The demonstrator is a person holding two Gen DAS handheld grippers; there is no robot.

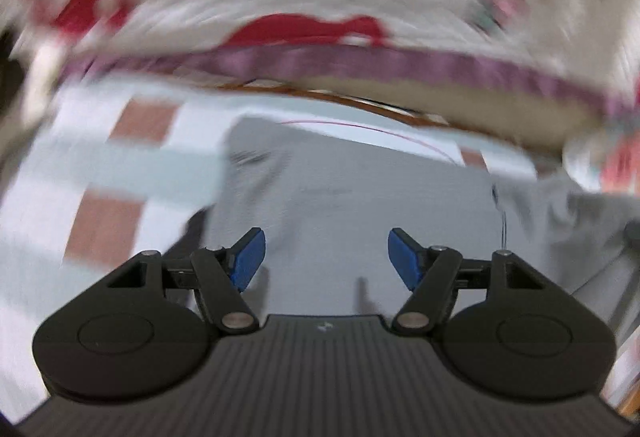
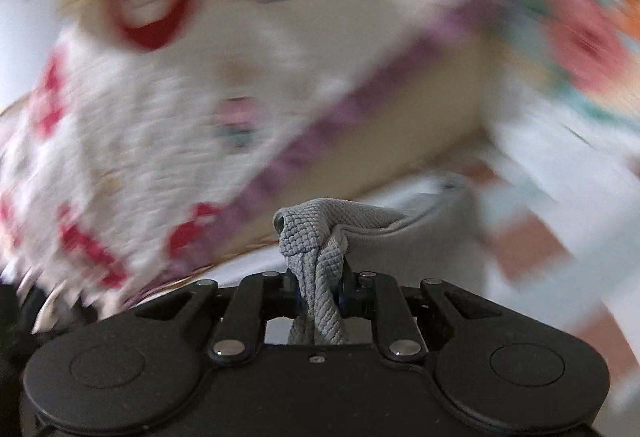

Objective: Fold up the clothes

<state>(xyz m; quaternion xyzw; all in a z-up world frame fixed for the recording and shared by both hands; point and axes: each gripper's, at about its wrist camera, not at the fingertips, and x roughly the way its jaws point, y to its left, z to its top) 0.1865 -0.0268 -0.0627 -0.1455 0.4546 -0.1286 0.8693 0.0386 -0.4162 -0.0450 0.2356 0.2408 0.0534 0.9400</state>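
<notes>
Grey garment pinched for the fold
Your right gripper (image 2: pixel 320 287) clamps the grey garment (image 2: pixel 316 237) bunched at 12 o'clock to carry its edge; your left gripper (image 1: pixel 322 257) hangs open, empty.

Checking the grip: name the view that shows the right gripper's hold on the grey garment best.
Right wrist view: the right gripper pinches a bunched fold of the grey garment sharply. Left wrist view shows only the garment lying flat.

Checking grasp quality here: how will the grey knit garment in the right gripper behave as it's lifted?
Probably floppy: the grey garment bunches and drapes between the right gripper pads. Its textured knit likely resists slipping. It looks light; the rest trails limp over the checked cloth.
</notes>
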